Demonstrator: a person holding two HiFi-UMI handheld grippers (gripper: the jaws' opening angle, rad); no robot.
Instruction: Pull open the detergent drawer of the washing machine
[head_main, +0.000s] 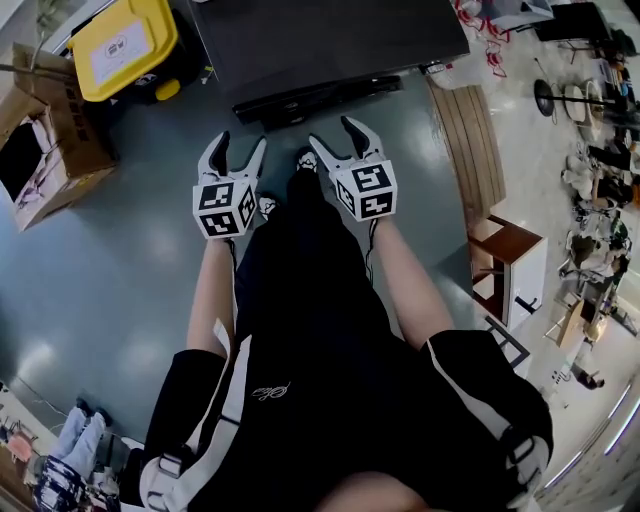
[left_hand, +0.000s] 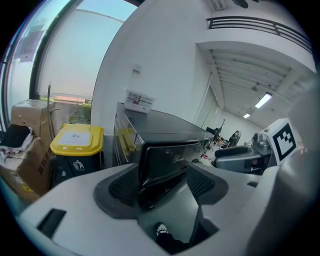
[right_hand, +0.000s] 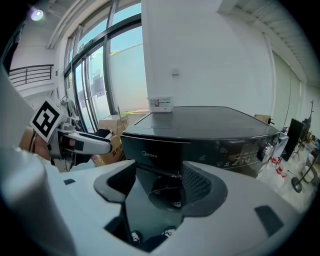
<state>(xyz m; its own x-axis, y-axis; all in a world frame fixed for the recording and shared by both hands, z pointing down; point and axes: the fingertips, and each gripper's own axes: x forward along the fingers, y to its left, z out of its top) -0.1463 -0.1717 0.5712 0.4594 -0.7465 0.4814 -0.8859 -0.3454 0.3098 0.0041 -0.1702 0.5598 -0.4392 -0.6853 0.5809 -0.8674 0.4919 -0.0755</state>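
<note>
Straight ahead of the right claw (head_main: 333, 131), whose jaws stand apart and empty like the left claw's (head_main: 242, 140) beside it, sits the glossy black washing machine's (head_main: 330, 35) logo-marked detergent drawer front (right_hand: 150, 156), untouched, the spread probably readied to hook its edge.

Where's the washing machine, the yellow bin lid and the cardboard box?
washing machine (head_main: 330, 35): head view, dark top.
yellow bin lid (head_main: 122, 45): head view, lid's middle.
cardboard box (head_main: 78, 150): head view, brown side.
</note>
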